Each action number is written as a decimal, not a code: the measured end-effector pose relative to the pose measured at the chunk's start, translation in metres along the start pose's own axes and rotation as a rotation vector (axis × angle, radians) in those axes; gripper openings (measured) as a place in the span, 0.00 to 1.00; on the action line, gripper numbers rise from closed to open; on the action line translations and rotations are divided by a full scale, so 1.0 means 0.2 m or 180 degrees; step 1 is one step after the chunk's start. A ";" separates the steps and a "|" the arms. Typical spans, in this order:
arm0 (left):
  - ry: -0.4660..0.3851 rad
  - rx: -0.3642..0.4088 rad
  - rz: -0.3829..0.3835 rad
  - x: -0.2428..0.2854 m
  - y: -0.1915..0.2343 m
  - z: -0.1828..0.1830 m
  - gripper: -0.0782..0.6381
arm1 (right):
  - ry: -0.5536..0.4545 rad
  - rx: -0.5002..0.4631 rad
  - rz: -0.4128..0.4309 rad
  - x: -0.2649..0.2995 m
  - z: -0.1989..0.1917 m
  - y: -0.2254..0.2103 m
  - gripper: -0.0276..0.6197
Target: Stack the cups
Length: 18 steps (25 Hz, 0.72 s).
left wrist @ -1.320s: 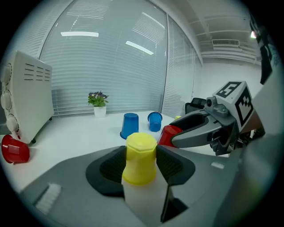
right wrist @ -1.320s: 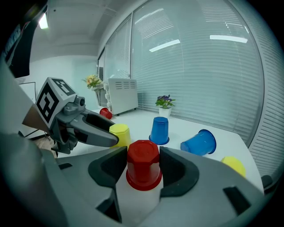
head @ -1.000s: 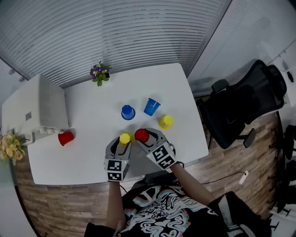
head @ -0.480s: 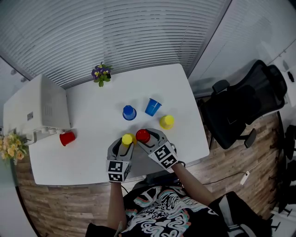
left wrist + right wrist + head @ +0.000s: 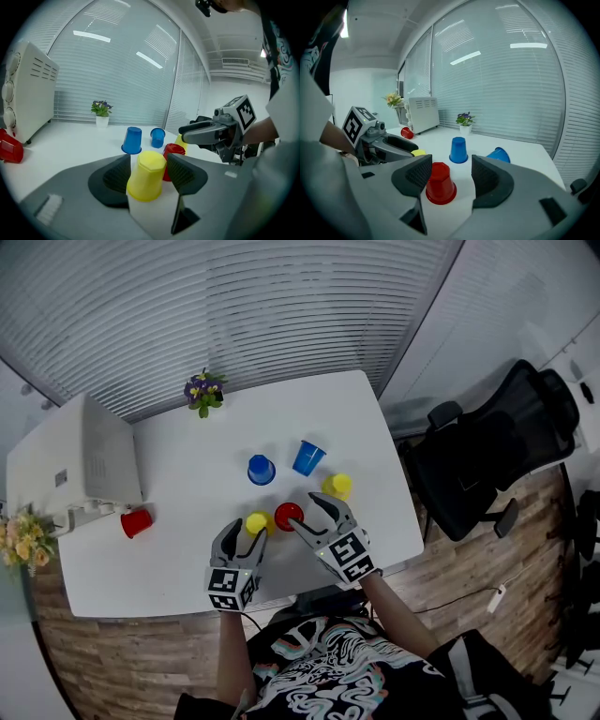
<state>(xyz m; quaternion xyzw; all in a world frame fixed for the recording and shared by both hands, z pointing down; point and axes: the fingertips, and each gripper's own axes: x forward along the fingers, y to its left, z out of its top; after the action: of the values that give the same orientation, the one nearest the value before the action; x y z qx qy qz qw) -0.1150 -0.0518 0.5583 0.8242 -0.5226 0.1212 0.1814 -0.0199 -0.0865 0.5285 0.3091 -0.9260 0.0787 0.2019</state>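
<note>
six cups are recorded on the bench [image 5: 178, 484], none yet stacked. the near yellow cup [image 5: 147, 174] and the near red cup [image 5: 439, 183] are stood mouth-down, long axis upright, just beside each other; contact between them cannot be confirmed.

the near yellow cup is found straight ahead of the left tool [image 5: 241, 538], between its jaws. these jaws have just been opening and are set apart. a gap is seen on one side, and no grip is judged. the near red cup is found likewise between the jaws of the right tool [image 5: 307, 516], which have also just been opening, with clear space on both sides. nothing is held by either tool.

the red cup lies to the right of the yellow one, so each is nearer its own hand. it is judged that one tool must be closed on its cup, which is then lifted and carried a short way sideways over the neighbour.

further out, an inverted blue cup [image 5: 261, 469], a tipped blue cup [image 5: 307, 457], a second yellow cup [image 5: 337, 486] and a fallen red cup [image 5: 136, 521] are noted.

the bench is white and smooth. a white heater [image 5: 80, 451], a potted plant [image 5: 202, 390], window blinds [image 5: 234, 315], an office chair [image 5: 497, 456] and a wood floor [image 5: 141, 662] are observed.
</note>
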 end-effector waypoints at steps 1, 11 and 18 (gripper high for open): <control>0.0015 -0.0004 -0.0015 0.00 0.00 0.00 0.45 | -0.0038 -0.0003 -0.0087 -0.03 0.02 -0.04 0.43; 0.0114 0.0045 -0.0135 0.04 -0.04 -0.04 0.44 | -0.0005 0.0165 -0.0871 -0.22 -0.06 -0.46 0.41; 0.0117 0.0014 -0.0176 0.05 -0.06 -0.03 0.44 | 0.0246 0.0296 -0.0934 -0.17 -0.20 -0.50 0.41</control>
<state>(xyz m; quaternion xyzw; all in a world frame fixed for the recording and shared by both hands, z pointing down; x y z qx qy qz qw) -0.1002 -0.0520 0.5656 0.8364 -0.4959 0.1324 0.1924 0.0793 -0.1372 0.5530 0.4468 -0.8578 0.1030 0.2321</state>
